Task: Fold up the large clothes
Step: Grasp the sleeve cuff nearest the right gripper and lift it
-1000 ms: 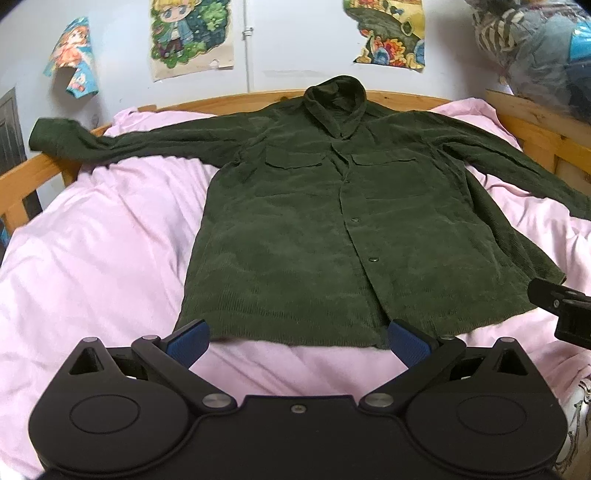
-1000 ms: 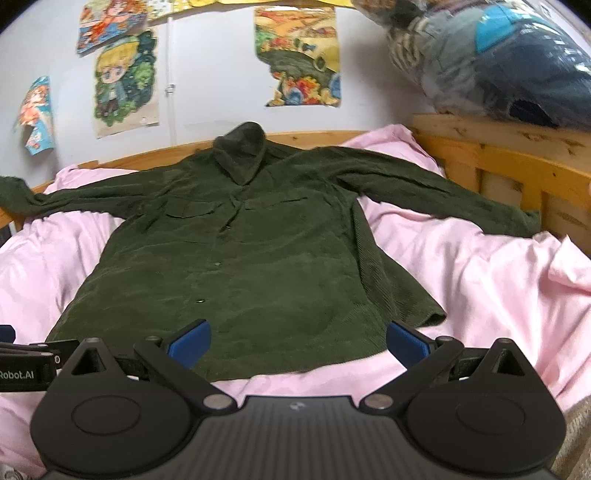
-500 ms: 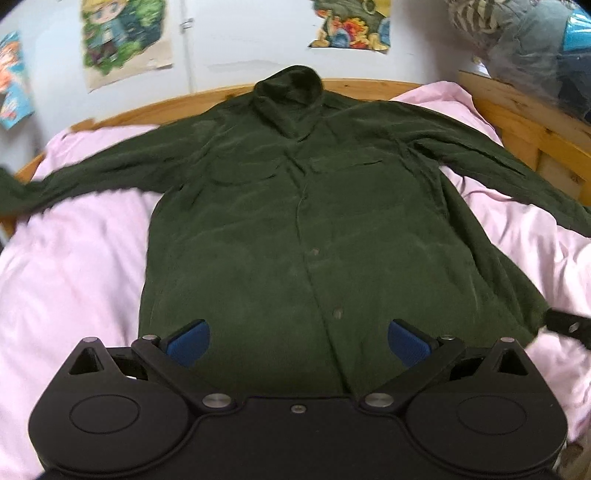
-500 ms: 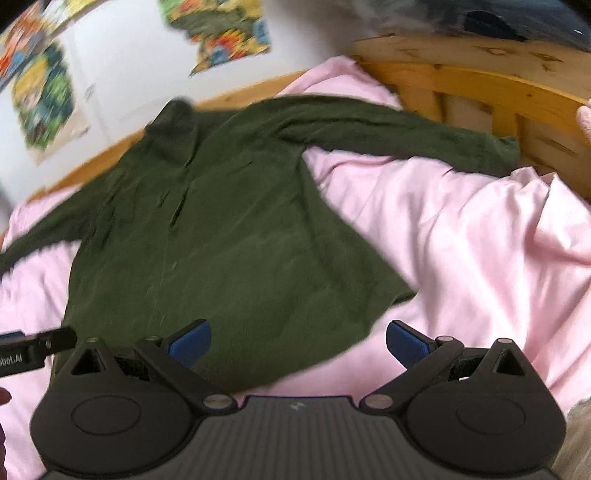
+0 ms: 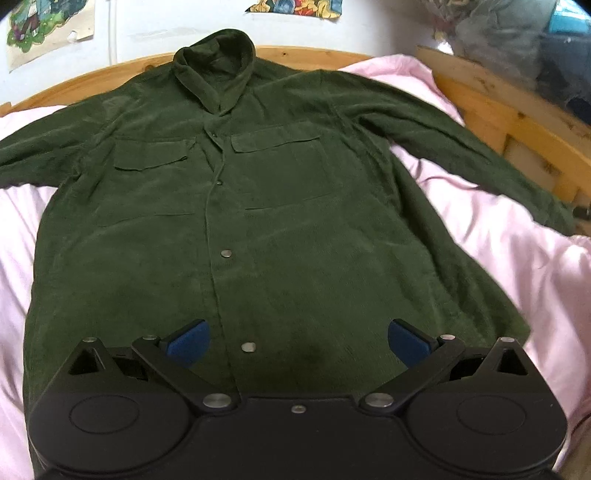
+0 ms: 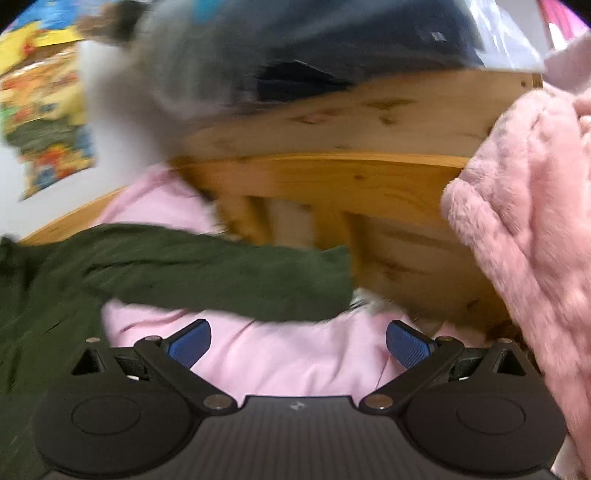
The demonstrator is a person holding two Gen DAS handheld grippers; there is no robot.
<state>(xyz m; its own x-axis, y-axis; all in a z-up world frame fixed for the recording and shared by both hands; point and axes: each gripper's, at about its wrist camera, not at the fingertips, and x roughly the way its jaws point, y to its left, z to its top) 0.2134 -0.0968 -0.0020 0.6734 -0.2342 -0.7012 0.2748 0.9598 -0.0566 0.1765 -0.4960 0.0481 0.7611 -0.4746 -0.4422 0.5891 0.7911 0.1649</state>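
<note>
A dark green corduroy shirt (image 5: 280, 229) lies flat and buttoned on a pink bedsheet (image 5: 517, 266), collar at the far side, both sleeves spread out. My left gripper (image 5: 297, 341) is open and empty, hovering over the shirt's lower front near the hem. My right gripper (image 6: 297, 341) is open and empty over the pink sheet, just short of the right sleeve's cuff (image 6: 314, 284), which lies against the wooden bed rail. The right wrist view is blurred by motion.
A wooden bed frame (image 5: 517, 122) rims the far and right sides, also in the right wrist view (image 6: 351, 192). A fluffy pink blanket (image 6: 528, 206) hangs at the right. Bagged clothes (image 5: 517, 40) sit above the rail. Posters (image 5: 295, 5) hang on the white wall.
My left gripper moved forward over the shirt's lower front. My right gripper swung right and forward, from the hem to the right sleeve's cuff by the bed rail.
</note>
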